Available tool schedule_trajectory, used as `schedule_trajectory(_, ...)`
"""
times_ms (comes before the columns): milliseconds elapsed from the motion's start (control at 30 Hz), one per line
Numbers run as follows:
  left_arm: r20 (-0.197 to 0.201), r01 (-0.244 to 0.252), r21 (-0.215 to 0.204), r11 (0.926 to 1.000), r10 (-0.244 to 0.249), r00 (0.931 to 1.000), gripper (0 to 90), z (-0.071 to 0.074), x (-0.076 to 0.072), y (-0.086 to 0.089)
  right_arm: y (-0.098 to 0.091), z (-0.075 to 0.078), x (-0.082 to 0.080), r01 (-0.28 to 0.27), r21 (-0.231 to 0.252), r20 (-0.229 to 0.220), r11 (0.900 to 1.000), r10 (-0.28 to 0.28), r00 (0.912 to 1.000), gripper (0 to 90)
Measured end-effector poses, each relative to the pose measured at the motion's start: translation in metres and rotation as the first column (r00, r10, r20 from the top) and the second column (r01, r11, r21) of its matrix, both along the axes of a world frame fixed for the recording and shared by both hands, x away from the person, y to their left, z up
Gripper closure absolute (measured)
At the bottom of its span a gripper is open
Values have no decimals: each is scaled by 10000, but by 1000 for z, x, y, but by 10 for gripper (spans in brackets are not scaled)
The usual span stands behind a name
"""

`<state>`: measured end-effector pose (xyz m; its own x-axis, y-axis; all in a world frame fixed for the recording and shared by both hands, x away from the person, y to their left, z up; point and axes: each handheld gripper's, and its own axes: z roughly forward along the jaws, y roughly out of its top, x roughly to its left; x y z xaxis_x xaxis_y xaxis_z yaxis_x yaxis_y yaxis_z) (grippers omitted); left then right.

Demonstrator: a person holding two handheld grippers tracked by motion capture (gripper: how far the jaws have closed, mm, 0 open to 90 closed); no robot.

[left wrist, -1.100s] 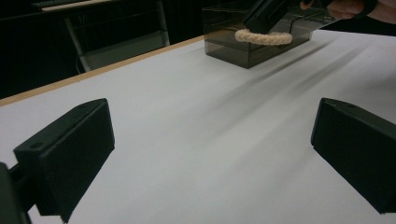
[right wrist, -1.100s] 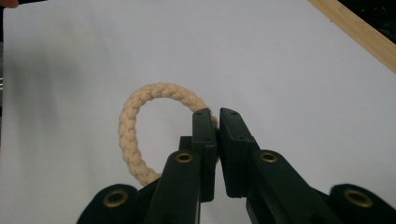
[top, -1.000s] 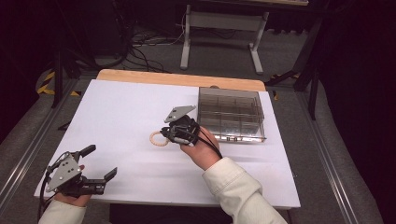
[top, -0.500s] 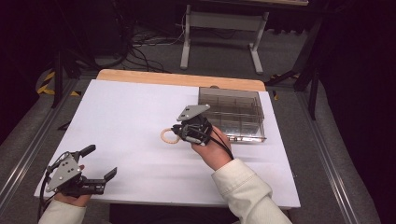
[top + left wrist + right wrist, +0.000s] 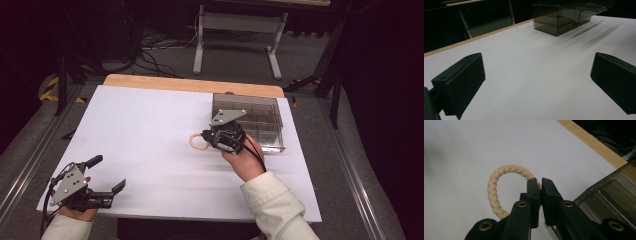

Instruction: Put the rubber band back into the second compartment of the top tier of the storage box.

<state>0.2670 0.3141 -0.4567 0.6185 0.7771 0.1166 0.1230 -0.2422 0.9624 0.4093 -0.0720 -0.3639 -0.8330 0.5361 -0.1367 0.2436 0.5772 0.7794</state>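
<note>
The right gripper (image 5: 537, 185) is clamped on the cream braided rope ring (image 5: 499, 185) beside the smoky clear-plastic compartment box (image 5: 252, 119) — likely still undelivered — while the left gripper (image 5: 107, 176) gapes empty.

The desk (image 5: 150, 130) is showing a matt white, smooth top, with a bare wood strip along its far edge. The rope ring (image 5: 499, 182) is looking like braided cream cotton, rough and fibrous. The box (image 5: 564, 17) is appearing as smoky clear plastic, glossy. The right hand-held gripper (image 5: 539, 185) is showing matt black plastic jaws with brass-coloured screw eyelets. The sleeve (image 5: 272, 202) is looking like cream cloth.
</note>
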Motion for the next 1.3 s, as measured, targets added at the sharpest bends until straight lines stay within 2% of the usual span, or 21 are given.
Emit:
schedule_trajectory(333, 16, -7, 24, 10000, 7, 10000, 6, 0, 0, 0, -27, 4, 2, 625, 29, 85, 9980, -625, 9980, 852)
schedule_trajectory(567, -5, -59, -11, 10000, 59, 10000, 6, 0, 0, -1, -48, 5, 3, 1132, -95, 173, 9935, -1130, 9934, 850)
schedule_trajectory(1067, 11, -77, -42, 10000, 77, 10000, 6, 0, -1, -1, -75, 6, 6, 1874, -438, 244, 9813, -1865, 9822, 849)
schedule_trajectory(1300, 12, -5, 12, 10000, 5, 10000, 6, 0, 0, -1, -85, 6, 11, 2141, -617, 106, 9749, -2138, 9768, 848)
